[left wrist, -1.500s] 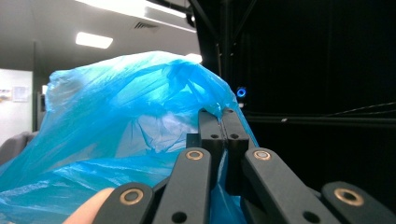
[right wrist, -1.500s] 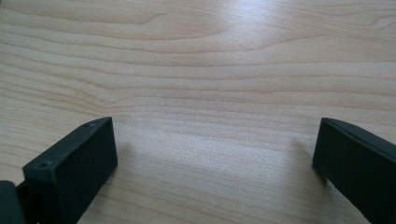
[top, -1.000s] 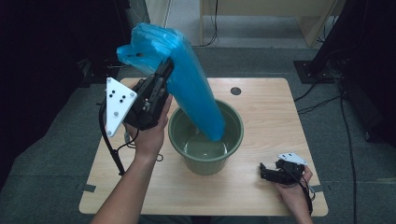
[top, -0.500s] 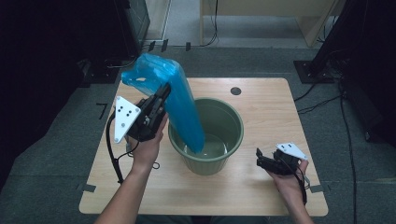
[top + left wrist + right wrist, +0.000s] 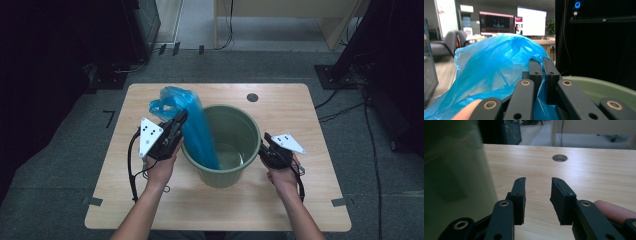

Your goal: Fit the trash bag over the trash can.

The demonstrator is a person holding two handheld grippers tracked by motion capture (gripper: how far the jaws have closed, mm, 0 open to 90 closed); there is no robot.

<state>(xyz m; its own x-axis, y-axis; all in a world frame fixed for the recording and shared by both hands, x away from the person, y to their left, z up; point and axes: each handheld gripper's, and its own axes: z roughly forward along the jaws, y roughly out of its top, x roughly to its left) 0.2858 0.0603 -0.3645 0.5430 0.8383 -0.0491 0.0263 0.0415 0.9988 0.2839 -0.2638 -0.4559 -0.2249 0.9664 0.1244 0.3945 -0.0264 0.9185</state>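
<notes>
Over the near left rim of the green bucket (image 5: 225, 150) hangs the blue plastic bag (image 5: 192, 125), its lower end inside and its bunched top lower than a moment ago. Clamped on the bag's upper part is the left gripper (image 5: 179, 120). Beside the bucket's right wall on the wooden table (image 5: 300, 107), the right gripper (image 5: 264, 145) has moved in close, jaws parted and holding nothing.

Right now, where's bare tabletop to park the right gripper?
Free: the wood right of the green bucket, out to the table edge; the far strip around the round hole; the near strip between the forearms. Crowded: the bucket's left side, where the left gripper holds the blue bag. The right gripper, open, sits beside the bucket wall.
</notes>
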